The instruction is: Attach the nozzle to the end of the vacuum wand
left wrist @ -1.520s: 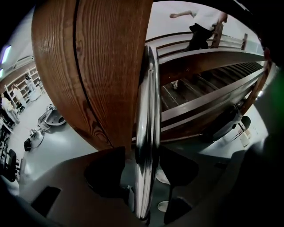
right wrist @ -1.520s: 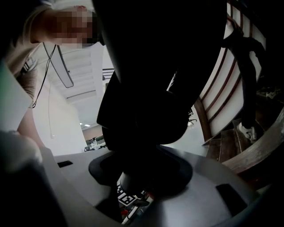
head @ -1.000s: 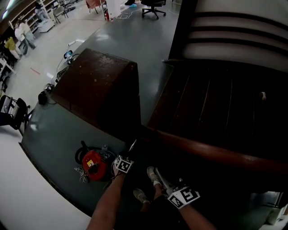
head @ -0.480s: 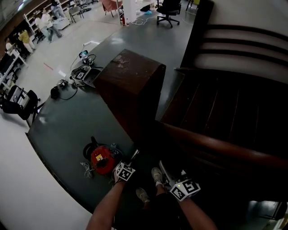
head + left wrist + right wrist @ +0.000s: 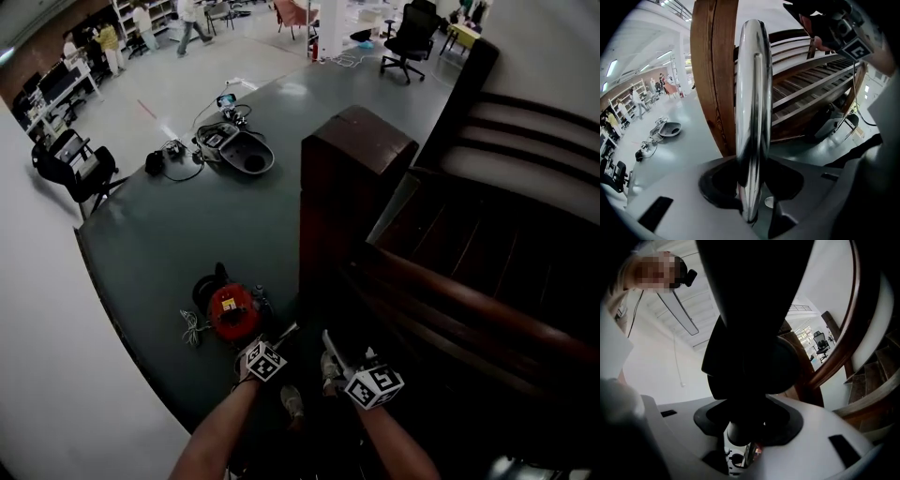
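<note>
Both grippers have drawn closer together since 1 second ago, and the wooden post [image 5: 347, 216] now fills mid-view. The left gripper [image 5: 751, 192] has its jaws nearly closed on the chrome wand [image 5: 752, 93]. The right gripper [image 5: 746, 425] has its jaws partly apart, clamped on the black nozzle [image 5: 750, 324]. Wand and nozzle are apart, over the floor [image 5: 169, 253] near the red vacuum [image 5: 232, 312].

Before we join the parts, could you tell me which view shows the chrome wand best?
The left gripper view: the chrome wand fills its centre, clamped in the jaws of the left gripper. The head view shows only a thin sliver of it past that gripper. The right gripper view is filled by the dark nozzle instead.
</note>
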The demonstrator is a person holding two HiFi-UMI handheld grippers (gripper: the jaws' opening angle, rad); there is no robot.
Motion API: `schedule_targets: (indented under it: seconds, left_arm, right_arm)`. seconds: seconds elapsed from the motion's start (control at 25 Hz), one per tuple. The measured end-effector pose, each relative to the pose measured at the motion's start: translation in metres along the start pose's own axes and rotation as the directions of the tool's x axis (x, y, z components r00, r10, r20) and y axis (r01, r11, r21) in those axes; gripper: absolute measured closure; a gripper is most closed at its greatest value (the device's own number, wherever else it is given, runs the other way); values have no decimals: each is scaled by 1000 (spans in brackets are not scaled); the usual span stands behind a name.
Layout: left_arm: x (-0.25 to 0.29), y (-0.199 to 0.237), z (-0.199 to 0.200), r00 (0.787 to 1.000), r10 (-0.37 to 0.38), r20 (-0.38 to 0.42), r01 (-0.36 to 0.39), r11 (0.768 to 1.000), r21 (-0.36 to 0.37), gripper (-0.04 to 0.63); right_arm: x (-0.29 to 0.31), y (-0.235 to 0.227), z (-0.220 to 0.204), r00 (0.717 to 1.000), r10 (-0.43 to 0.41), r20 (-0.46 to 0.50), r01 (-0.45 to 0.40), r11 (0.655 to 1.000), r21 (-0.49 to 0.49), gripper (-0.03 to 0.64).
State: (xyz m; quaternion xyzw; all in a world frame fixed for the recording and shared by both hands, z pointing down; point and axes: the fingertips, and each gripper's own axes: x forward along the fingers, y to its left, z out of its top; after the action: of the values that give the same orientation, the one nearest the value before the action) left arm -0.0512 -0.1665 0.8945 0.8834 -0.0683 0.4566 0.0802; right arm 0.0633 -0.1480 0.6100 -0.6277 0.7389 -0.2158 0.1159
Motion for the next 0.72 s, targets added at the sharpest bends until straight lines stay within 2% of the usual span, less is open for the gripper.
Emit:
schedule_targets:
  seconds: [0.24,0.48,0.72]
  left_arm:
    - [-40,-13,-28,999,28,37,-28,1000,-8,451]
    - [-54,-18,-41,997,57,53,-56,998,-5,451]
    - [-58,-19,-45,996,77,50,-76,997,-22,451]
  right_arm:
    - [29,34,-39,995,51,-81,-51,999,-1,436]
    - [50,48,-84,976,93,-194,-105,993,-52,436]
    - [56,54,-94,970,104,-218,-119,991,-57,436]
